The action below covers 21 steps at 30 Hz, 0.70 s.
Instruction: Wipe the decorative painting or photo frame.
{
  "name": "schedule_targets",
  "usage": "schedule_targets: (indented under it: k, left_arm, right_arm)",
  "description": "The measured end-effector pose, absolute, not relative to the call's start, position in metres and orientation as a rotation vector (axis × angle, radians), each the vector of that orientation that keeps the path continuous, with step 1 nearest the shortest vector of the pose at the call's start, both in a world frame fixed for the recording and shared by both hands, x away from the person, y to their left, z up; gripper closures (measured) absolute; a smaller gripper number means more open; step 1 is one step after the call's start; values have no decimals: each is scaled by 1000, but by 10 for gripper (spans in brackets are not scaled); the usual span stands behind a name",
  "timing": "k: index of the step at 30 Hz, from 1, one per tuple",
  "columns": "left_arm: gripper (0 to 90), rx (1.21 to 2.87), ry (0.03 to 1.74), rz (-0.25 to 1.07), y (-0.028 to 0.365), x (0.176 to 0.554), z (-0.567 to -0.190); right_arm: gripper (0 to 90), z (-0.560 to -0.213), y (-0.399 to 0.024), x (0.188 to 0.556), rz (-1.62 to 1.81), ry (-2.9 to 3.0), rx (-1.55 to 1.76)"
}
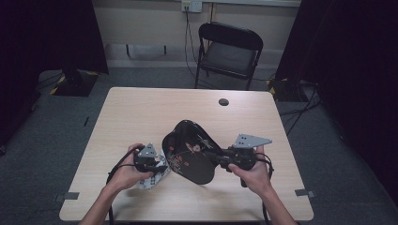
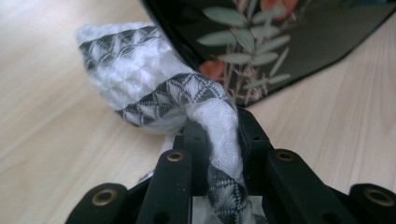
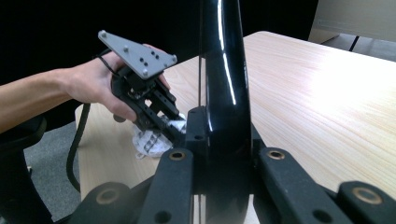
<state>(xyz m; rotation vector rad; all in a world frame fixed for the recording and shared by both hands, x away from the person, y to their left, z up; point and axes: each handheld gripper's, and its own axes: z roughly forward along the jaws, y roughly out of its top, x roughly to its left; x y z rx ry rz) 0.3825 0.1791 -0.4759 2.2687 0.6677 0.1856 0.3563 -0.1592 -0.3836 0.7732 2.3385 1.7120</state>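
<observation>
A glossy black tray (image 1: pixel 190 150) painted with leaves and orange flowers stands tilted on its edge at the table's near middle. My right gripper (image 1: pixel 219 158) is shut on its rim, and in the right gripper view the tray's edge (image 3: pixel 223 70) rises straight up between the jaws. My left gripper (image 1: pixel 158 161) is shut on a white cloth (image 2: pixel 154 79) with black triangle bands. The bunched cloth (image 1: pixel 157 174) lies on the table against the tray's lower left face (image 2: pixel 261 42). The left gripper (image 3: pixel 175 133) and its hand appear beyond the tray in the right gripper view.
The light wooden table (image 1: pixel 141 112) has a small dark round hole (image 1: pixel 224 101) near its far edge. A black folding chair (image 1: pixel 228 51) stands behind the table. Cables trail on the grey floor at the right.
</observation>
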Motion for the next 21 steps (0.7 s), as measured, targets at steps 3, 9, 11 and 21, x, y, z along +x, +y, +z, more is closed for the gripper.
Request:
schedule_targets:
  k: [3, 9, 11, 21]
  left_arm:
    - [777, 2265, 665, 191, 180, 383, -475]
    - [780, 2150, 742, 247, 191, 386, -459]
    - [780, 2132, 746, 247, 194, 386, -456]
    - [773, 2215, 744, 158, 177, 382, -481]
  right_arm:
    - [811, -384, -159, 356, 1713, 2338, 774]
    - [811, -384, -160, 357, 1715, 2335, 777]
    - [812, -384, -160, 357, 1716, 2334, 779]
    - [811, -384, -159, 356, 1712, 2332, 779]
